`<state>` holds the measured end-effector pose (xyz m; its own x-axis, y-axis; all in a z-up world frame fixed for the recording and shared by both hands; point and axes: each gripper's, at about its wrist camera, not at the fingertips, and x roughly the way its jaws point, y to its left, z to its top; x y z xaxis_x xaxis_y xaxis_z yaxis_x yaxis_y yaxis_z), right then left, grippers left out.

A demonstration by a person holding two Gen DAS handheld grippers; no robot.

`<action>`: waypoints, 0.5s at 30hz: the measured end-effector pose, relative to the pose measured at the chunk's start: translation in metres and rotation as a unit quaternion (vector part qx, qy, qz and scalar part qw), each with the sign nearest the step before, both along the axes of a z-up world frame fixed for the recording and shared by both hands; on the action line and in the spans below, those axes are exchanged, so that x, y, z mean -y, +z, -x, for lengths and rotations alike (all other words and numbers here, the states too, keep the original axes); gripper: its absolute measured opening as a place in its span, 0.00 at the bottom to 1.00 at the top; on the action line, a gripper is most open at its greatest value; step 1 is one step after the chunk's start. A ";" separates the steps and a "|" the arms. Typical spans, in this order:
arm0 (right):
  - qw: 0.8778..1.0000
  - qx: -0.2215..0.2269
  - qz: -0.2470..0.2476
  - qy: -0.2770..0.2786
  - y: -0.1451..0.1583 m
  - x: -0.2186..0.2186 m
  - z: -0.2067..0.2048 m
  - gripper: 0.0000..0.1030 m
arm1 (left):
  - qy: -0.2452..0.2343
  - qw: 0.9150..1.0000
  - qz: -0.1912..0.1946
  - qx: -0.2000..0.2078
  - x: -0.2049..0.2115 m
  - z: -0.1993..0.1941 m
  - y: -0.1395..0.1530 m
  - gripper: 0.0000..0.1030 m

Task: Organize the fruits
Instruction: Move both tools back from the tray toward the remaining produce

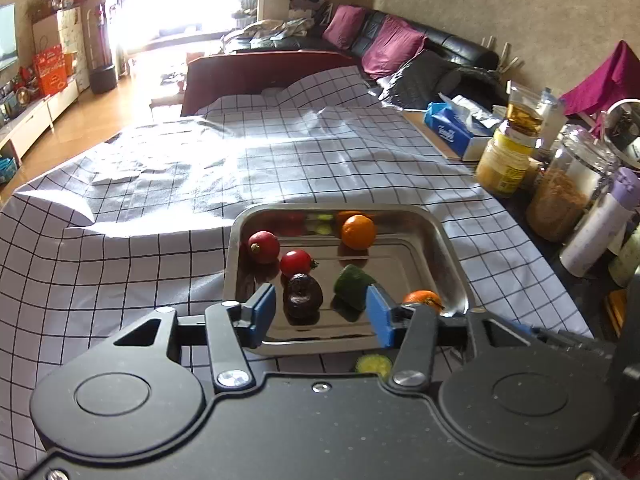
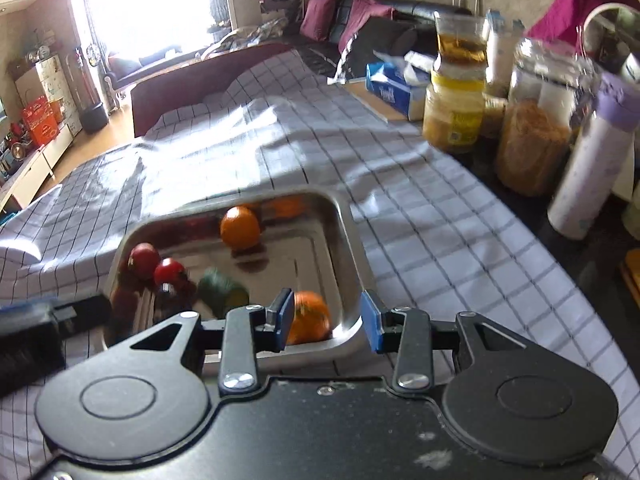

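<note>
A metal tray (image 1: 448, 248) is shown on a checked tablecloth (image 1: 200, 168), with the fruits gathered inside it. At the far edge of the tray an orange (image 1: 358, 232) is seen; near the far left corner a red apple (image 1: 263, 246) lies just beside a cherry tomato (image 1: 296, 263). A dark, wrinkled fruit (image 1: 302, 295) and a green piece of fruit (image 1: 352, 285) are placed toward the near edge, and a second orange (image 2: 309, 317) sits in the near right corner. A cucumber slice (image 1: 373, 364) is left on the cloth just outside the near edge. The left gripper (image 1: 321, 316) is held with its tongs apart and empty over the near edge. The right gripper (image 2: 327, 320) is likewise spread, empty, at the near right corner. Jars (image 1: 504, 164) are lined along the table's right edge.
</note>
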<state>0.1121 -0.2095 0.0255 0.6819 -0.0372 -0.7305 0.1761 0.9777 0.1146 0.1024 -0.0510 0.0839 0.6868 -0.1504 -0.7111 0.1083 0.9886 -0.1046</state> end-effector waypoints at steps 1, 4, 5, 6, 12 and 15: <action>1.000 -0.002 -0.004 -0.003 -0.002 0.001 0.005 0.39 | -0.004 1.000 -0.001 0.000 0.000 0.004 0.000 0.56; 1.000 -0.011 -0.017 -0.008 -0.009 0.006 0.021 0.39 | -0.017 1.000 -0.009 -0.007 -0.004 0.014 -0.004 0.56; 1.000 -0.014 -0.022 -0.008 -0.011 0.007 0.026 0.39 | -0.020 1.000 -0.013 -0.012 -0.006 0.018 -0.007 0.56; 1.000 -0.017 -0.025 -0.008 -0.013 0.007 0.032 0.39 | -0.023 0.999 -0.017 -0.019 -0.008 0.021 -0.011 0.56; 0.999 -0.008 -0.033 -0.008 -0.019 0.006 0.072 0.39 | -0.023 0.998 -0.035 -0.048 -0.030 0.044 -0.032 0.56; 0.999 -0.007 -0.050 -0.004 -0.022 0.007 0.091 0.39 | -0.024 0.998 -0.029 -0.060 -0.042 0.055 -0.040 0.56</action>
<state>0.0206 -0.2167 0.0033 0.6715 0.0309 -0.7403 0.1855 0.9603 0.2084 0.0476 -0.0094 0.0435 0.5898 -0.1380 -0.7956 0.1461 0.9873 -0.0629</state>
